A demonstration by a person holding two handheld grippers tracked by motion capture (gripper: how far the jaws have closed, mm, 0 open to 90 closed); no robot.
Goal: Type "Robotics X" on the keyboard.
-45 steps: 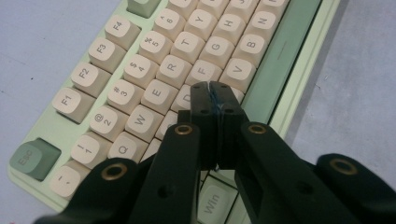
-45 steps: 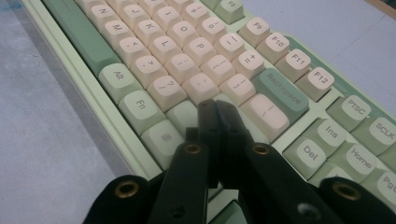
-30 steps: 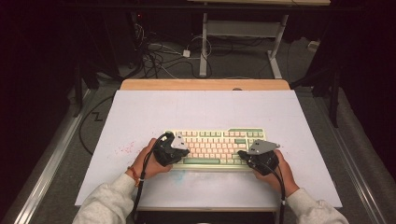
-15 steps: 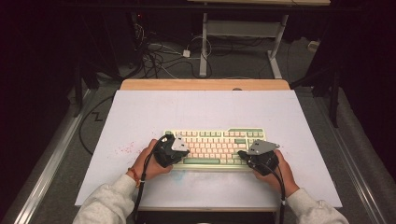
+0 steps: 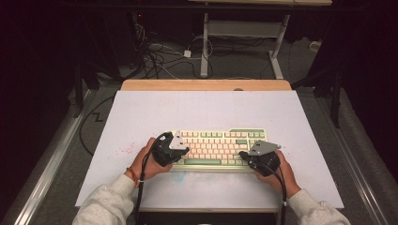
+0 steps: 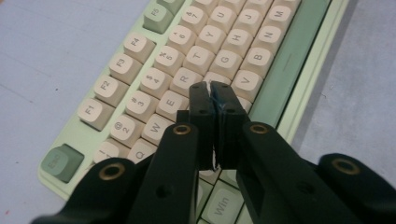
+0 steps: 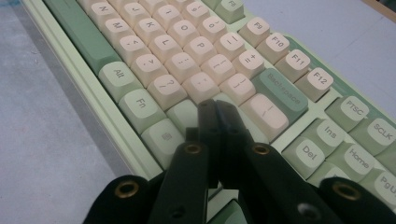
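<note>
A pale green keyboard point(image 5: 218, 147) with cream keys lies on the white mat near the front edge. My left gripper point(image 5: 187, 152) is held over its left half. In the left gripper view its tips point(image 6: 208, 87) sit together above the home row, just below the R key point(image 6: 186, 78). The jaws have just been opening by a hair, with nothing between them. My right gripper point(image 5: 242, 154) is shut over the right end. In the right gripper view its tips point(image 7: 215, 103) hang above the keys beside the Enter key point(image 7: 264, 113). I cannot tell whether either touches a key.
A white mat point(image 5: 206, 110) covers the wooden table point(image 5: 206, 85); faint red specks point(image 5: 124, 150) mark it left of the keyboard. Beyond the far edge, cables point(image 5: 159, 58) and a white desk frame point(image 5: 204, 44) stand on the floor.
</note>
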